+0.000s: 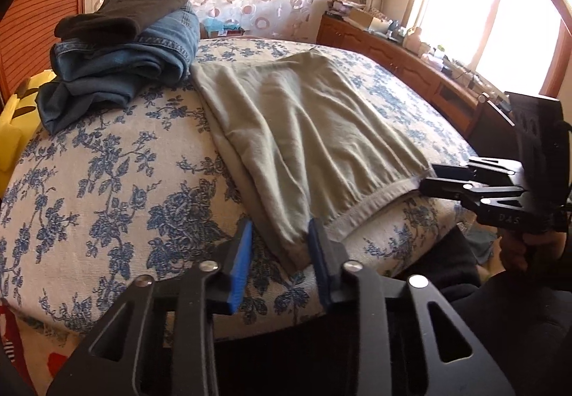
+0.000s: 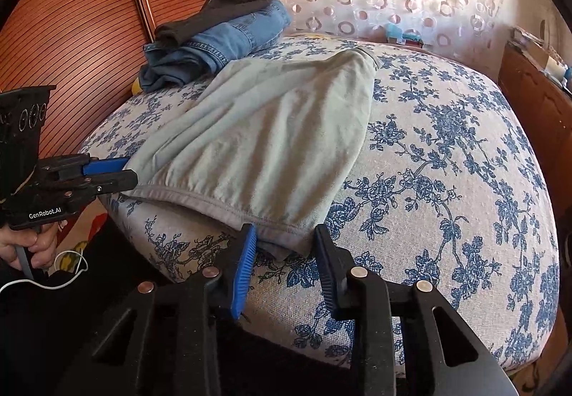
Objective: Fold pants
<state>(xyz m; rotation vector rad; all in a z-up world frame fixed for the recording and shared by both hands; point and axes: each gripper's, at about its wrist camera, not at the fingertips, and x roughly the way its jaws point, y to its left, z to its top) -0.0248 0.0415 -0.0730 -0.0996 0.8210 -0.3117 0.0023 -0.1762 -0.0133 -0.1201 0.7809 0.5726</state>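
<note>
Pale green pants (image 1: 296,131) lie folded flat on the flowered bed, waistband at the near edge; they also show in the right wrist view (image 2: 257,138). My left gripper (image 1: 280,238) is open, its blue-padded fingers straddling the near left corner of the pants. My right gripper (image 2: 286,246) is open, its fingers on either side of the near right corner. Each gripper shows in the other's view: the right one (image 1: 434,178) at the waistband's right end, the left one (image 2: 127,172) at its left end.
A stack of folded jeans and dark pants (image 1: 121,49) sits at the bed's far left, also in the right wrist view (image 2: 214,35). A wooden sideboard (image 1: 400,63) with clutter runs along the right under the window. A slatted wooden panel (image 2: 78,38) stands to the left.
</note>
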